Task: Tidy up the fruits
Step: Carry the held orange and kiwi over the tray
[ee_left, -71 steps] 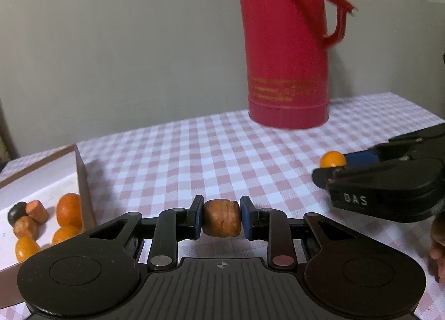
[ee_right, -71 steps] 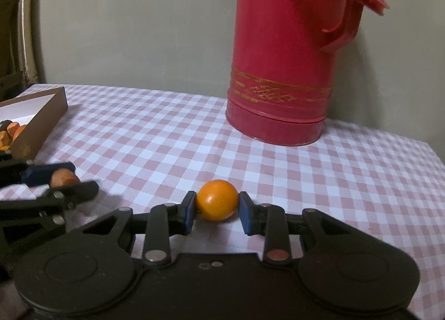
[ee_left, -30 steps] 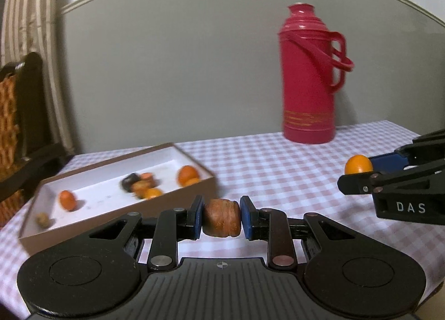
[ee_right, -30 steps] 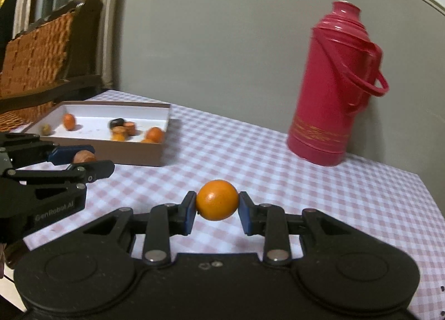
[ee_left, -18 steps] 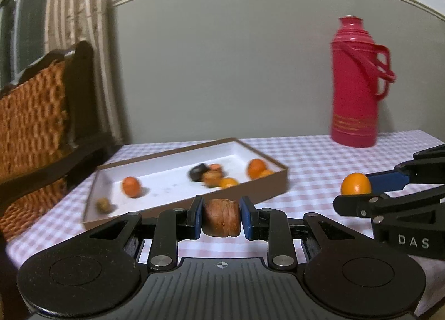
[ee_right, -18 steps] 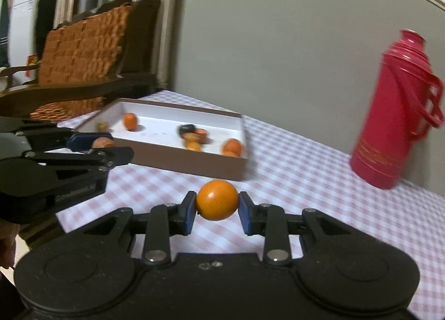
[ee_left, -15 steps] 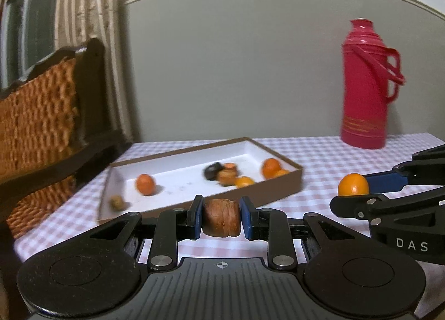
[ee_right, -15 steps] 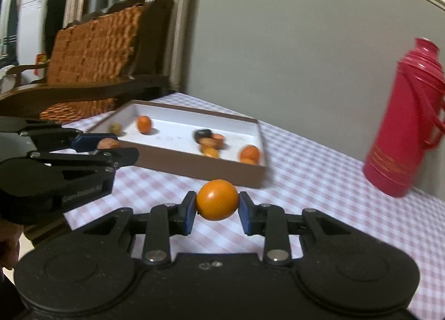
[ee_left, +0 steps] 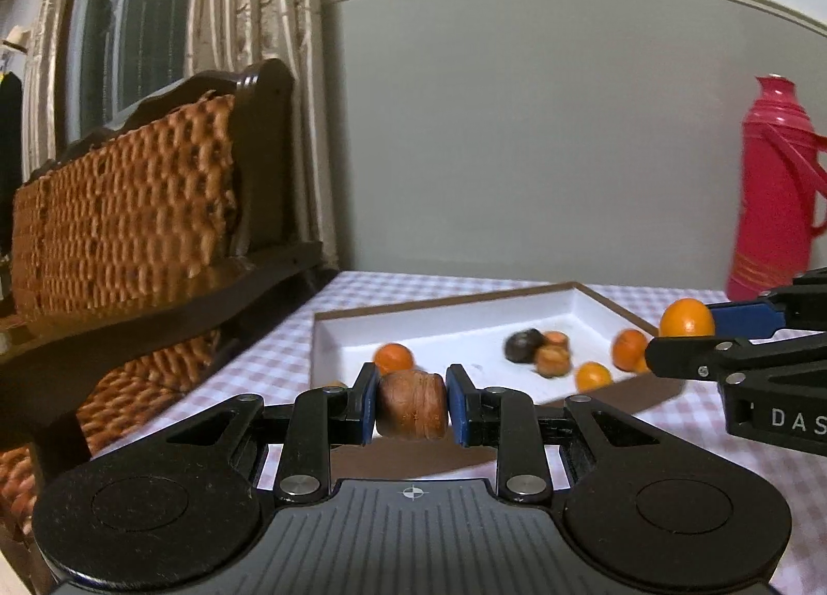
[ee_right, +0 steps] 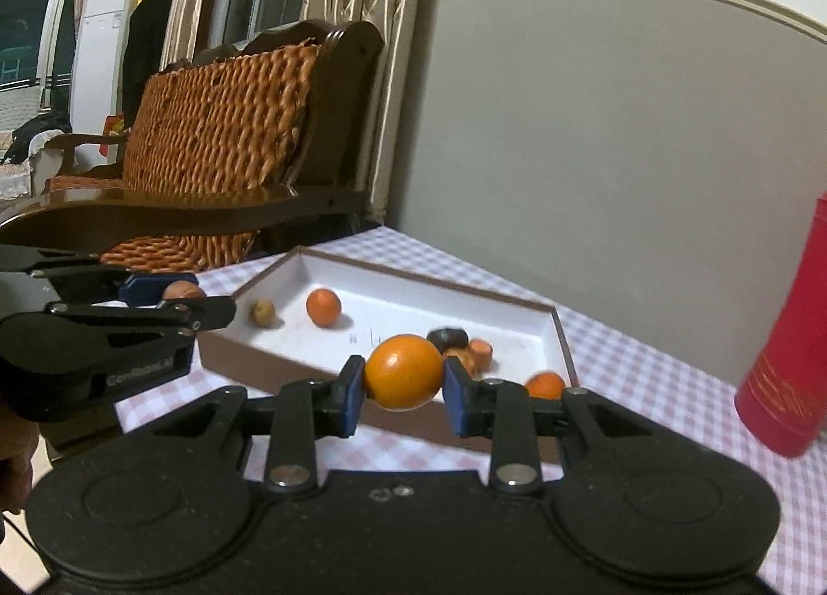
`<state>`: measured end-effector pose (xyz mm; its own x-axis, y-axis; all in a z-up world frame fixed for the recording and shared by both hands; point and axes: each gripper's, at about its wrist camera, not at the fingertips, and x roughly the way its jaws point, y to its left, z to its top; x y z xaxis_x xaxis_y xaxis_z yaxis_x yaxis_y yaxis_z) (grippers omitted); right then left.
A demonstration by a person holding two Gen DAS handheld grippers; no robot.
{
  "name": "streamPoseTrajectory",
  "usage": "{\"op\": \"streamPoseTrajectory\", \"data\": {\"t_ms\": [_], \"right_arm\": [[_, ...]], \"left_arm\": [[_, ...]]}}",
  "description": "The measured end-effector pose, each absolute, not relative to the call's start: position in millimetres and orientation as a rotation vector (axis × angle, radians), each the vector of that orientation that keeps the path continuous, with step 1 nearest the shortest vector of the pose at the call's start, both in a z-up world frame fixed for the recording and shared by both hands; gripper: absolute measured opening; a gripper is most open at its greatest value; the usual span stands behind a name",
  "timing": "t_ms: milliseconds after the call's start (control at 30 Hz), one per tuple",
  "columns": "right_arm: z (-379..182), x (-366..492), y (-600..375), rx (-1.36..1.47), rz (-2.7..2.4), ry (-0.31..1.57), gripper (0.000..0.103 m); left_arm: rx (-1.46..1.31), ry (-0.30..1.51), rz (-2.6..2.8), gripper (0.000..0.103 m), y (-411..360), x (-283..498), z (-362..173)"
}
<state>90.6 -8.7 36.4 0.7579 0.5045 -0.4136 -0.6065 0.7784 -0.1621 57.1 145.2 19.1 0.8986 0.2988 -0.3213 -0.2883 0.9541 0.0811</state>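
My left gripper [ee_left: 412,406] is shut on a brown ridged fruit [ee_left: 412,411], held in the air just in front of the near wall of a brown box with a white inside [ee_left: 465,323]. My right gripper [ee_right: 403,378] is shut on a round orange fruit [ee_right: 404,371], also in front of the box [ee_right: 413,298]. The box holds several small orange, brown and dark fruits [ee_left: 537,352]. The right gripper shows at the right of the left wrist view [ee_left: 687,331]. The left gripper shows at the left of the right wrist view [ee_right: 181,300].
A tall red thermos [ee_left: 775,212] stands on the pink checked tablecloth [ee_right: 672,388] to the right of the box. A dark wooden wicker chair [ee_right: 222,130] stands just past the table's left edge. A grey wall is behind.
Both grippers have swung left from the thermos toward the box, each still holding its fruit. The box is now straight ahead and the chair has come into view.
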Motion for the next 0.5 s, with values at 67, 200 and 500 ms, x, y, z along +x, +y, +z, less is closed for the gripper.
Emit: {"op": "streamPoseTrajectory", "data": {"t_ms": [67,200,500], "right_arm": [[36.9,97.8,-3.9,-0.299,0.617,0.357,0.023],[36.3,113.2,0.8,-0.303,0.613,0.353,0.023],[35.9,152.2,0.3,-0.292,0.575,0.343,0.023]], "left_arm": [[0.025,0.335,0.313,0.028,151.7,63.1,20.2],[0.025,0.331,0.322,0.028,160.0,77.6,21.2],[0.03,0.326,0.331,0.028,176.9,115.3,24.8]]}}
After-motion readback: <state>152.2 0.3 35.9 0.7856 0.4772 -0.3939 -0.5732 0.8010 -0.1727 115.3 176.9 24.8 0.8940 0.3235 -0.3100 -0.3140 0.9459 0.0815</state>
